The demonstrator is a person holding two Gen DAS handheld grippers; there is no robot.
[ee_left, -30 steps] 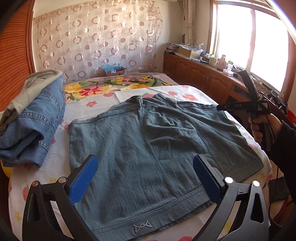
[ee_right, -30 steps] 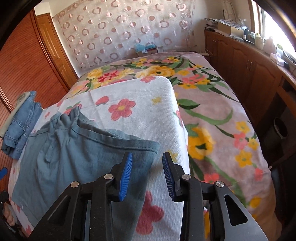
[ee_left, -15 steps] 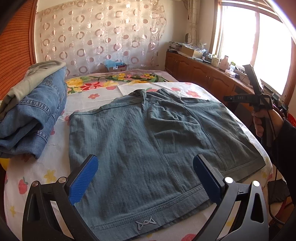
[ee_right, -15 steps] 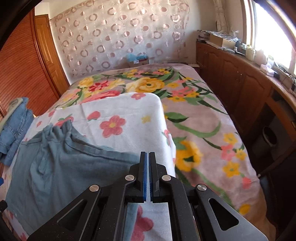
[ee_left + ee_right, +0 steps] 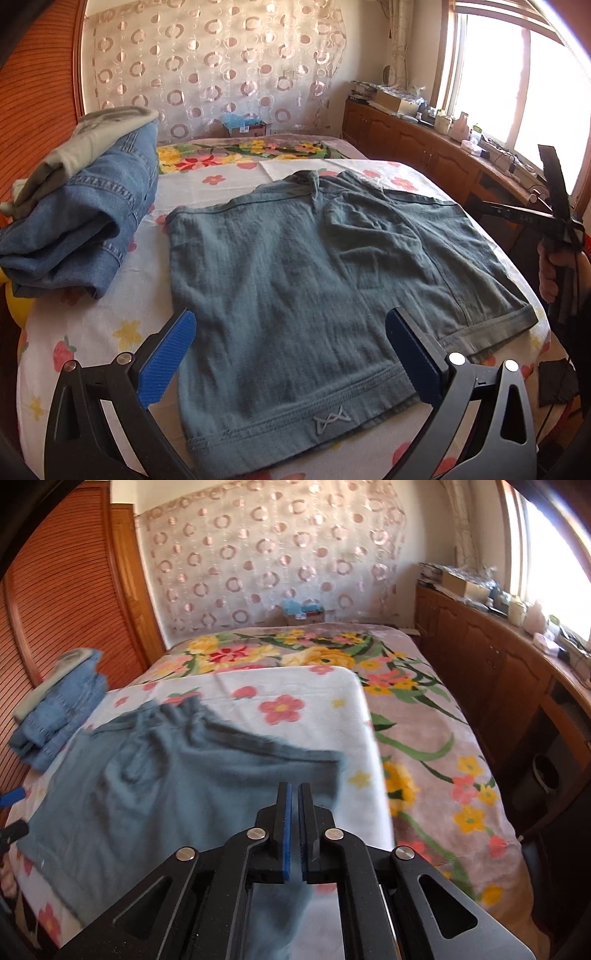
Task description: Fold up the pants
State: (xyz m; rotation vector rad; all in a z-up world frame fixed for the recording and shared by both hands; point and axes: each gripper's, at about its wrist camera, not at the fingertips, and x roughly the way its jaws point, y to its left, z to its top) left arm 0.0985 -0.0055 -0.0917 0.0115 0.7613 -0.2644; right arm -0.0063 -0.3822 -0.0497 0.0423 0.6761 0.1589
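**Right tool pinches a corner — left tool waits wide**

Grey-blue shorts [image 5: 306,280] lie flat on the bed [image 5: 92,332], waistband at the far end, hems towards the camera. The left tool [image 5: 291,350] hangs just above the near hem, its blue pads well apart, nothing between them. The logo hem sits right below and between its fingers, so the cloth is directly ahead and underneath.

Over on the right wrist view, the right tool [image 5: 294,805] has its pads together with only a sliver of gap, and grey-blue fabric trails out beneath the jaws. It looks clamped on the corner of the shorts [image 5: 166,775], though blur makes the pinch hard to confirm. The rest of the garment spreads away ahead and to that tool's left.

For a clean fold, my call: the left tool should drop onto the near hem corner and close fully before anything lifts, then both corners travel together, level, so one leg lands square on the other. Uneven lift risks dragging the waistband askew.

A folded stack of jeans [image 5: 85,221] sits off to the left tool's far left, apart from the shorts.
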